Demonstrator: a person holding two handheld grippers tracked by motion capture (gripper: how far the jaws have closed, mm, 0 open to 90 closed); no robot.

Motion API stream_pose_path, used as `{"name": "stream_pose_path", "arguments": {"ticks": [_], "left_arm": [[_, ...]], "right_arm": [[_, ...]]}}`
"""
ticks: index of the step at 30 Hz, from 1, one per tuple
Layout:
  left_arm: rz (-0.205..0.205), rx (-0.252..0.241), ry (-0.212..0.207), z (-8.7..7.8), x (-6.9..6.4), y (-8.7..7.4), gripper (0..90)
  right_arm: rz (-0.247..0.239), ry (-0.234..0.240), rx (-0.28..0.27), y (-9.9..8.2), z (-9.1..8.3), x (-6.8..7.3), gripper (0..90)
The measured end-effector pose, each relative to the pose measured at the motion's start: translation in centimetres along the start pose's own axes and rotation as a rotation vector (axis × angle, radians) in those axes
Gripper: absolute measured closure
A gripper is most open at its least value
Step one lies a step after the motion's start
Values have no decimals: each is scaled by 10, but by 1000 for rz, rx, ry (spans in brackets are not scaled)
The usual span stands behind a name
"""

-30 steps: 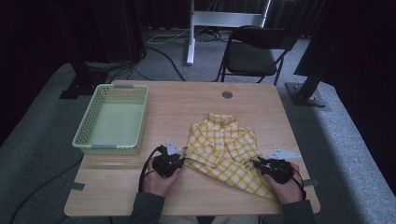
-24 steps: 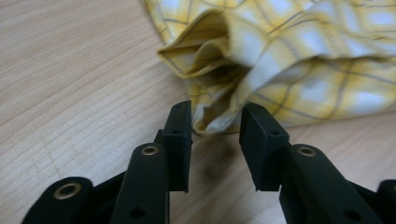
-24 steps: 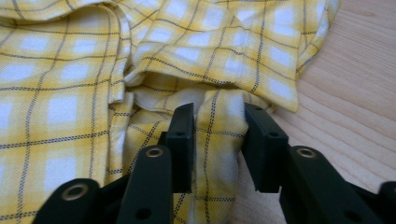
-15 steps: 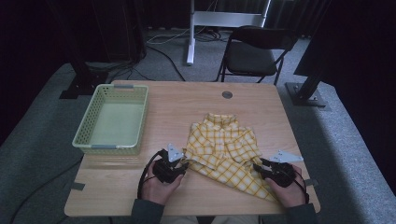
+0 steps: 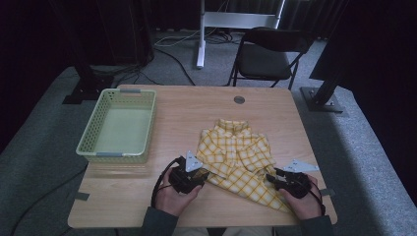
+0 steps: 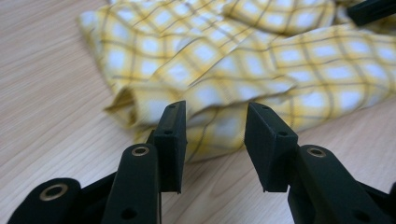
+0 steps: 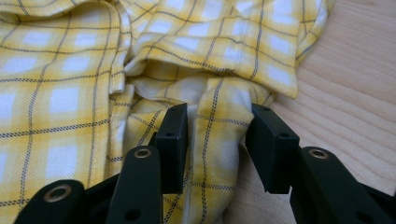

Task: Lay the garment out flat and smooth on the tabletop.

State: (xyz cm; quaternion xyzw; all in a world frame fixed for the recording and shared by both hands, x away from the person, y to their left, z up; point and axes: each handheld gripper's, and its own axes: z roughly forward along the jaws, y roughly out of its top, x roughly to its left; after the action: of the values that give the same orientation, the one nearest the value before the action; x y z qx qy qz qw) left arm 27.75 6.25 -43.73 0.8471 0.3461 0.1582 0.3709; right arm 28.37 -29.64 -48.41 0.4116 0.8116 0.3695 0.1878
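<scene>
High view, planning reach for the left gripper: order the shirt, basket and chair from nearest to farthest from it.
From the left gripper:
1. Yellow checked shirt, right beside it.
2. Green basket, on the table's left side.
3. Black chair, beyond the table's far edge.

a dim room here, light falling mostly on the pale wooden table (image 5: 196, 113), its grain running side to side, a small round grey grommet (image 5: 239, 100) set near the far edge. beyond it, grey carpet (image 5: 44, 147) all around. a black folding chair (image 5: 265, 56) stands just behind the table, a white metal stand (image 5: 231, 22) to its left, black cables (image 5: 167, 46) trailing across the floor. dark posts on flat bases (image 5: 319, 98) at both sides, blackness behind.
</scene>
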Motion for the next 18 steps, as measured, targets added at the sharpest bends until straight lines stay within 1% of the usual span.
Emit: {"name": "stream_pose_path", "arguments": {"ticks": [3,4,5,8,10,13,15,18], "left_arm": [[27,3,-26,4,-5,5,598],[39,8,-30,6,-7,7,598],[39,8,-30,6,-7,7,598],[90,12,-63,14,-17,14,590],[105,13,-74,16,-21,16,588],[132,18,-83,19,-26,18,583],[151,24,-81,22,-30,20,581],[167,30,-82,27,-34,23,579]], "right_arm": [[-1,2,3,-1,0,0,587],[-1,2,3,-1,0,0,587],[-1,2,3,-1,0,0,587],[0,3,4,-1,1,0,587],[3,3,3,-2,1,1,586],[3,4,2,-2,1,0,585],[3,4,1,-2,1,0,585],[4,4,0,-3,1,0,585]]}}
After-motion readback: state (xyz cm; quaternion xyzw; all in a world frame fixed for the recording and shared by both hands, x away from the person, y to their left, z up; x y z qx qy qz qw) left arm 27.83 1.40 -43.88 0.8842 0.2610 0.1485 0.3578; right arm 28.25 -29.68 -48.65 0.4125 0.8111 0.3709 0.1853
